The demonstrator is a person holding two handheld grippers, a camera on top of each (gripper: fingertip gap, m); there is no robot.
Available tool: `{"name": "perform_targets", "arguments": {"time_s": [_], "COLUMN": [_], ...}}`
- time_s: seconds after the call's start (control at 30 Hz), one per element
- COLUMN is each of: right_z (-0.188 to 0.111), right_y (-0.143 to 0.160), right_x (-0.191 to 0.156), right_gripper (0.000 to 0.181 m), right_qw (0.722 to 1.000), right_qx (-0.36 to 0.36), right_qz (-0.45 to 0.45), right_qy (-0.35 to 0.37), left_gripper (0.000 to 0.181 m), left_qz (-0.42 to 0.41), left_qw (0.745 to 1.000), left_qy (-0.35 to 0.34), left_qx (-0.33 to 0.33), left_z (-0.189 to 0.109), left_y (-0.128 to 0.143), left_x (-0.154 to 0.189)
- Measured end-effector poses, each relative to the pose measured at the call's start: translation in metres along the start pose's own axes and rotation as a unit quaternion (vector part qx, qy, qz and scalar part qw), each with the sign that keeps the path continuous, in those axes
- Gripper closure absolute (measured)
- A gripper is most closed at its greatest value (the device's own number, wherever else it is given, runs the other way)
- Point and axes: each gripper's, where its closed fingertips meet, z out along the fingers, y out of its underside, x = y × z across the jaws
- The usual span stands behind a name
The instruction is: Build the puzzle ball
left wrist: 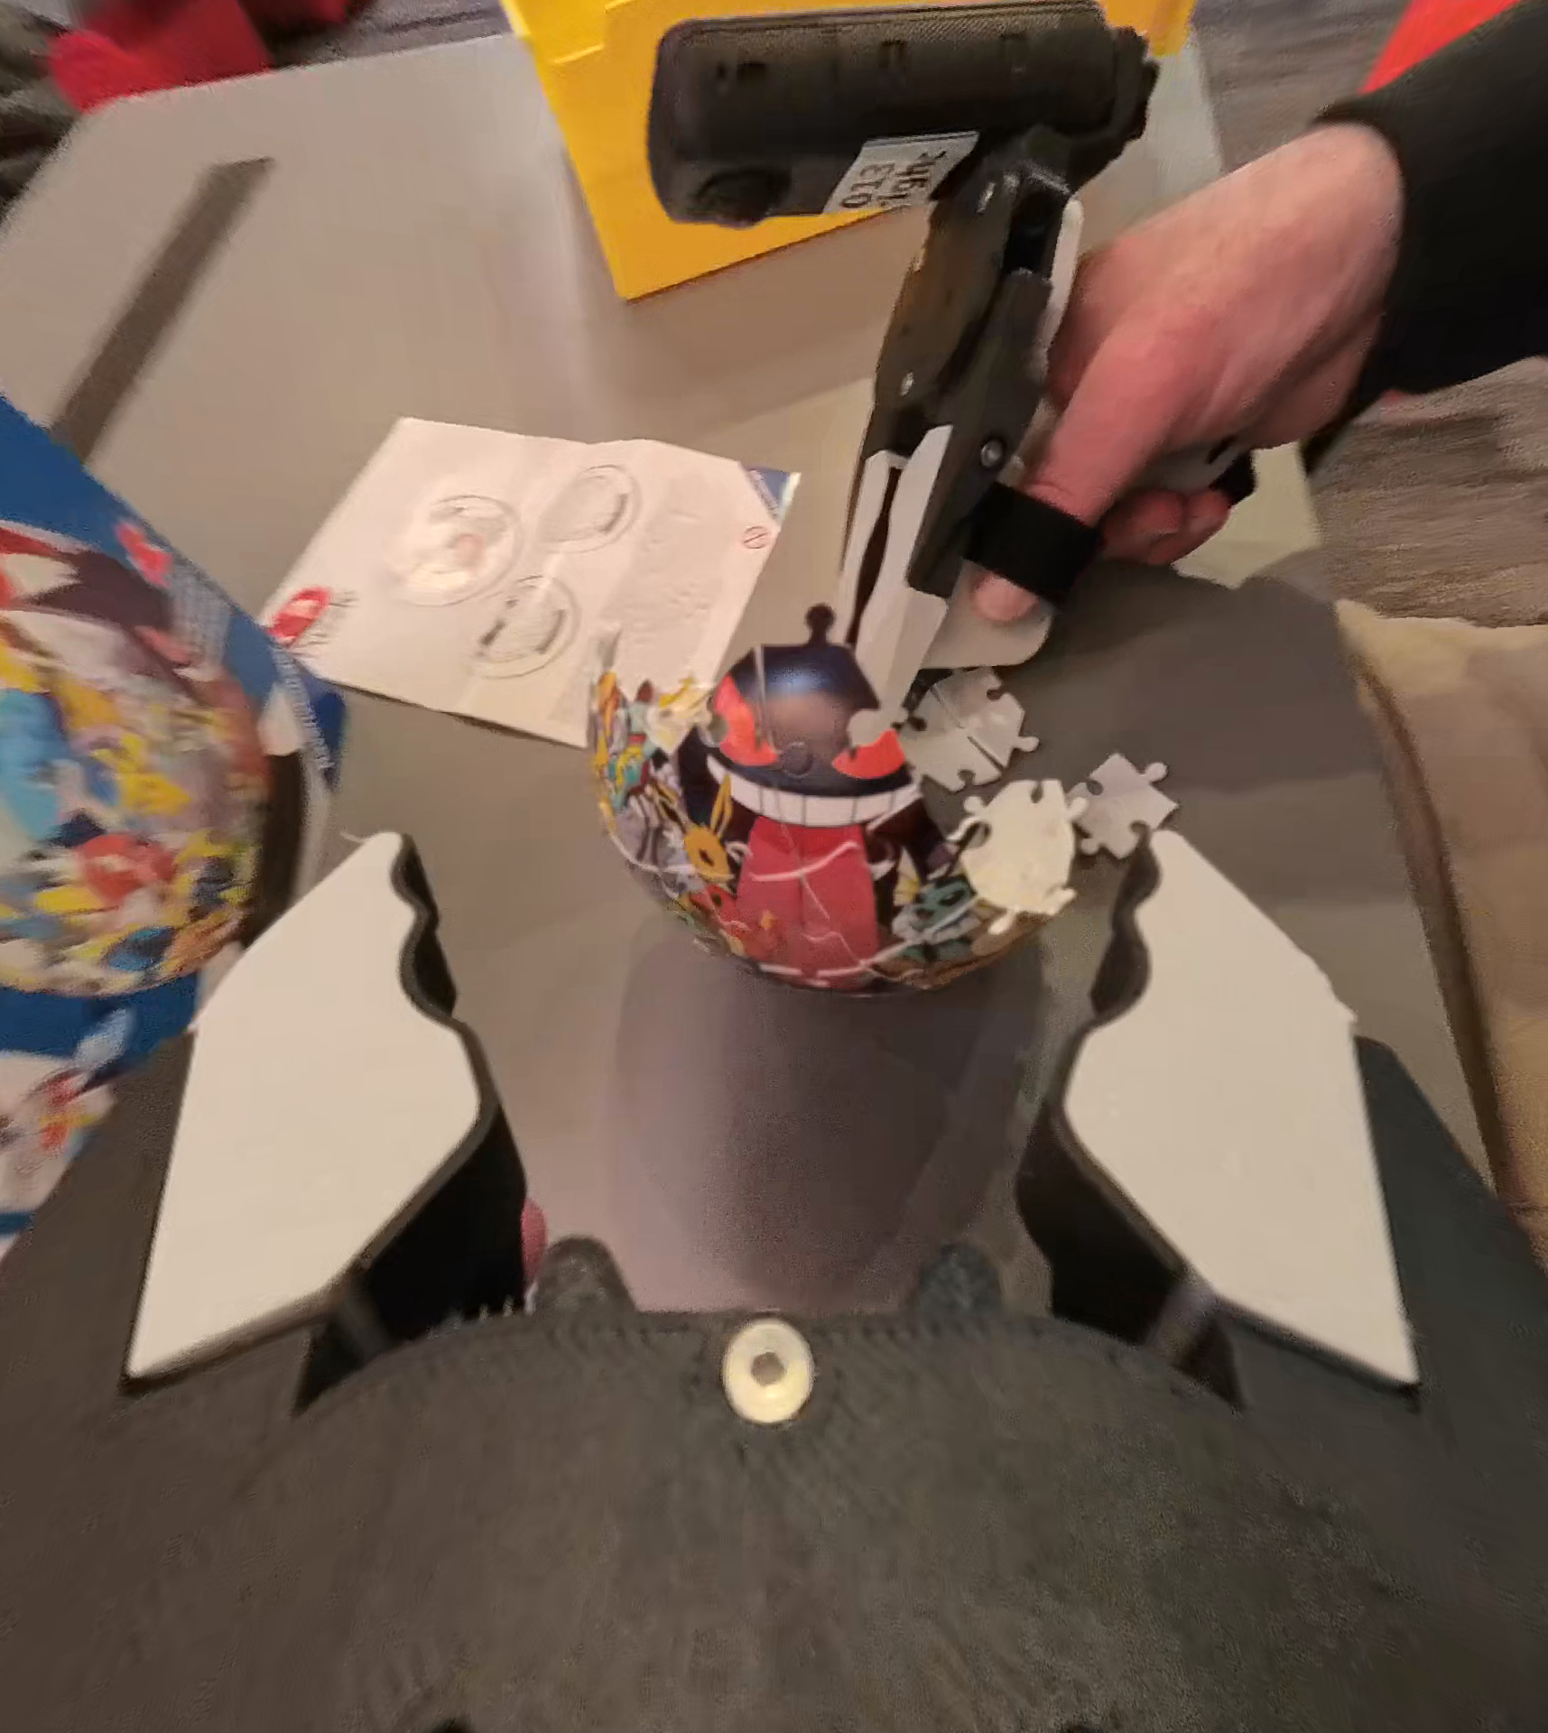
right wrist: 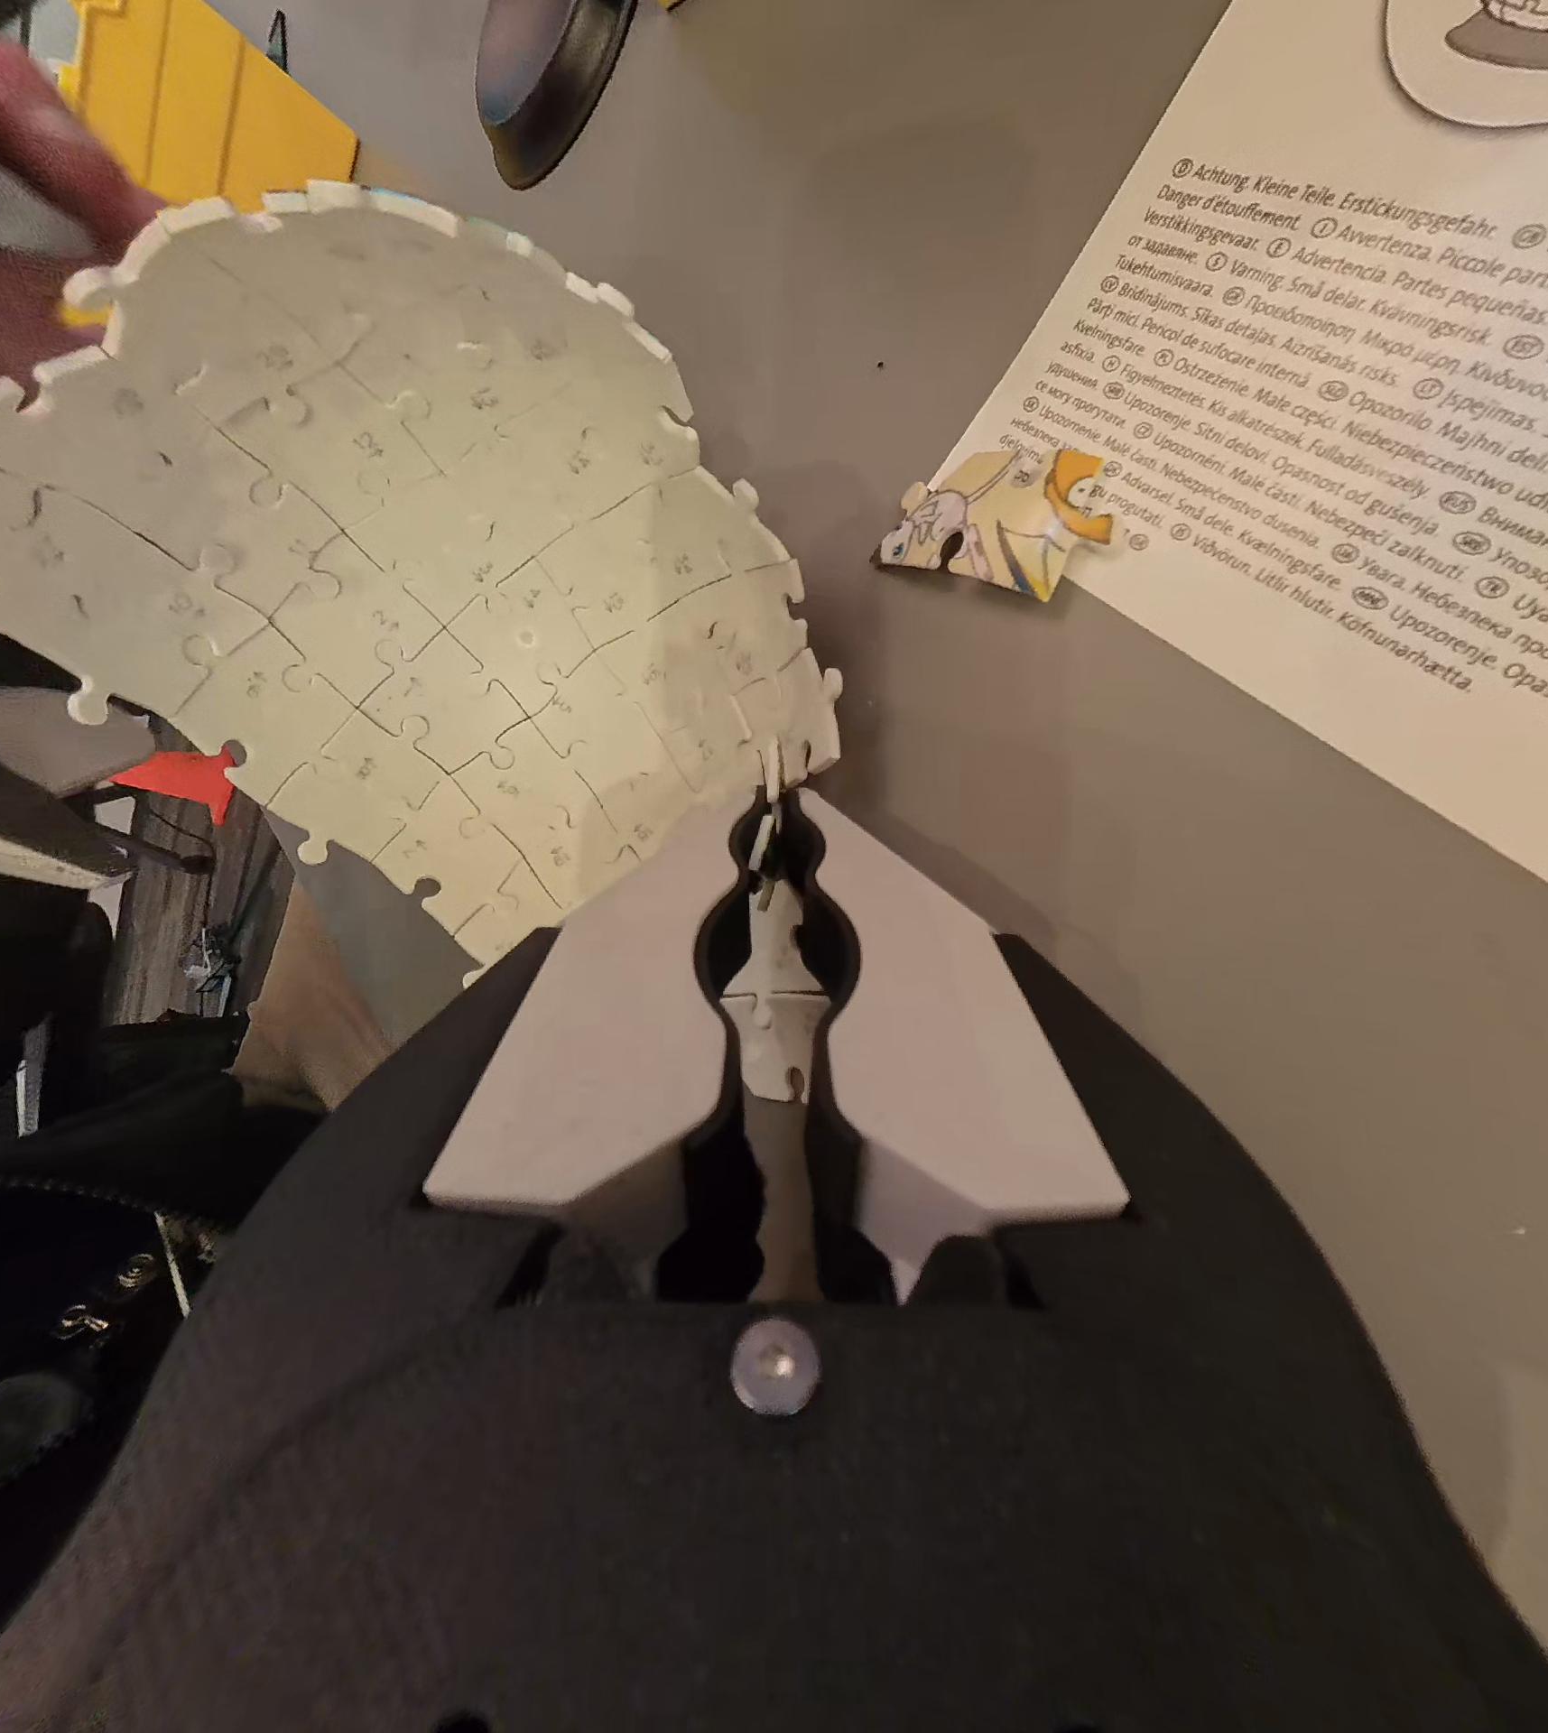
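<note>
So the half-built puzzle ball (left wrist: 807,825) is sitting on the grey bench (left wrist: 470,356) like a bowl, open side up and tipped a bit away from the left camera, printed characters on the outside, plain white backs inside. In the left wrist view it's dead ahead at 12 o'clock, centred between the left gripper (left wrist: 774,900) fingers, which are spread wide with nothing in them and not touching the shell as far as I can tell. The right gripper (left wrist: 882,703) comes down steeply from about 1 o'clock of the ball and its fingers are pressed together on a loose puzzle piece (right wrist: 774,1032), held edge-on so its long side runs along the fingers. In the right wrist view the tip of that piece is right at the jagged rim of the shell (right wrist: 395,563), the shell spreading off to 10 o'clock from the gripper. That's the whole thing the next move hangs on, I reckon: the piece has to line up with the gap on the far rim, and the right hand is clearly the nearer one. A couple of white pieces (left wrist: 967,731) hang loosely at the rim around 2 o'clock. Further out: another printed piece (right wrist: 995,525) lying on the corner of the instruction sheet (left wrist: 563,563), the blue puzzle box (left wrist: 66,769) at 9 o'clock, a yellow box (left wrist: 620,141) at the far end.
</note>
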Motion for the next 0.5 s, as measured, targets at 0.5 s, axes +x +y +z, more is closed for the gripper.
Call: {"name": "perform_targets", "arguments": {"time_s": [0.5], "right_z": [0.0], "right_y": [0.0], "right_x": [0.0], "right_gripper": [0.18], "right_qw": [1.0], "right_qx": [-0.007], "right_qz": [0.003], "right_qy": [-0.017], "left_gripper": [0.037], "left_qz": [-0.016], "left_qw": [0.967], "left_qy": [0.247], "left_qx": [0.051], "left_z": [0.042], "left_y": [-0.011], "left_x": [0.019]}}
